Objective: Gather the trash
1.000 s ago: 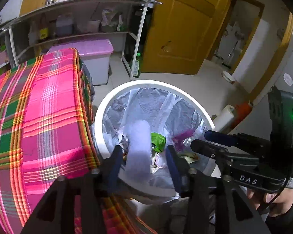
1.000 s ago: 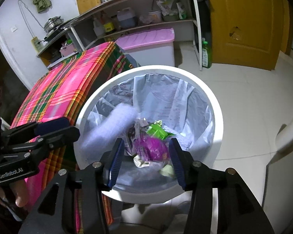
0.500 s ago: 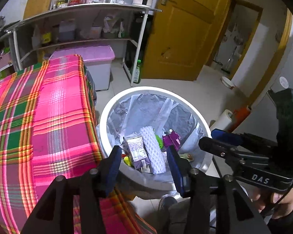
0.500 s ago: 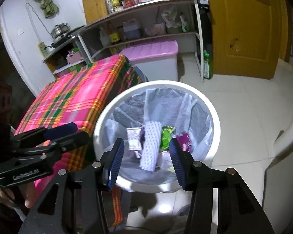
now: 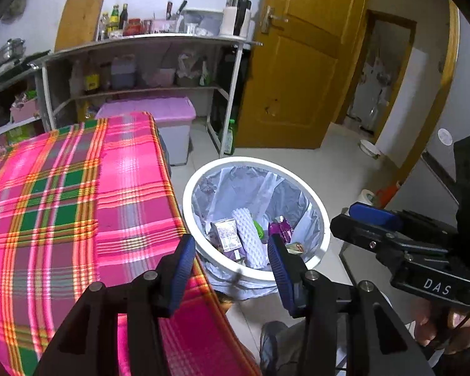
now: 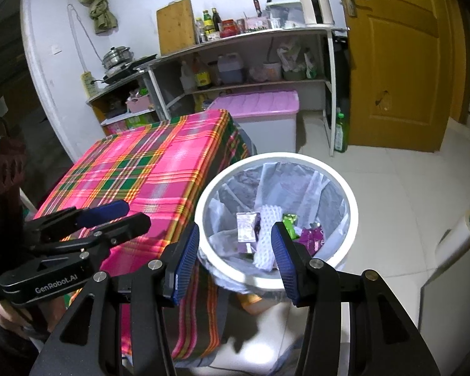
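Observation:
A white trash bin (image 5: 297,185) with a clear liner stands on the floor beside the table; it also shows in the right wrist view (image 6: 347,188). In it lie a white foam net sleeve (image 5: 247,235) (image 6: 266,241), a small carton (image 5: 225,235) (image 6: 246,228), a green wrapper (image 6: 289,222) and a purple wrapper (image 5: 280,230) (image 6: 313,238). My left gripper (image 5: 230,261) is open and empty, above the bin's near rim. My right gripper (image 6: 235,250) is open and empty, also above the bin, and shows at the right of the left wrist view (image 5: 369,219).
A table with a pink plaid cloth (image 5: 62,203) (image 6: 141,169) stands left of the bin. Behind are a pink-lidded storage box (image 5: 159,112), metal shelves with bottles (image 5: 141,72), a yellow door (image 5: 297,62) and a paper roll on the floor (image 6: 460,228).
The foam sleeve fell from my left gripper and came to rest in the bin. Both grippers have drawn up and back from the bin, still open.

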Tool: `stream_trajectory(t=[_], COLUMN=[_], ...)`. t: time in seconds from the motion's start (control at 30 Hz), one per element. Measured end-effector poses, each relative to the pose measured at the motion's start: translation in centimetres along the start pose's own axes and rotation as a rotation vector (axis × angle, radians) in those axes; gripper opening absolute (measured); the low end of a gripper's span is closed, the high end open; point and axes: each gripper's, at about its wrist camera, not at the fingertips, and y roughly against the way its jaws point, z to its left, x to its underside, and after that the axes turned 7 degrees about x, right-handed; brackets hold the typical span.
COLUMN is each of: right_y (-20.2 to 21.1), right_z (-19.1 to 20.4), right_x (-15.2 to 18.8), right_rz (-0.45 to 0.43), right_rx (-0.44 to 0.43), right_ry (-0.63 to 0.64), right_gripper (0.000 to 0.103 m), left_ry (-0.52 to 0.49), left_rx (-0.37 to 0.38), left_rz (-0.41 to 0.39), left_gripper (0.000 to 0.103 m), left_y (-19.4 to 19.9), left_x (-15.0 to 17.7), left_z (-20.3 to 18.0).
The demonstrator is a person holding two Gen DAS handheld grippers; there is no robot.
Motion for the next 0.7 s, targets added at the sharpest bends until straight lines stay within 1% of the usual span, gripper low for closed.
stream_trajectory(t=[0.13,0.33,0.7], right_y=[1.1,2.7,4.8], right_z=[0.7,1.6,2.7], right_x=[0.6,1.7,3.6], right_rz=[-0.015,-0.032,-0.055], right_rx=[-0.004,-0.011,-0.015], right_ry=[0.012,0.023,0.038], right_gripper=[0.049,0.049,0.049], left_ry=[-0.019,-0.030,-0.046], left_rx=[-0.018,-0.034,-0.060], left_rz=[-0.039,-0.068,-0.098], left_gripper=[0.048,0.048,0.048], left_y=[2.0,4.1,6.3], left_x=[0.7,1.8,3.6], left_z=[-0.6,-1.0,-1.7])
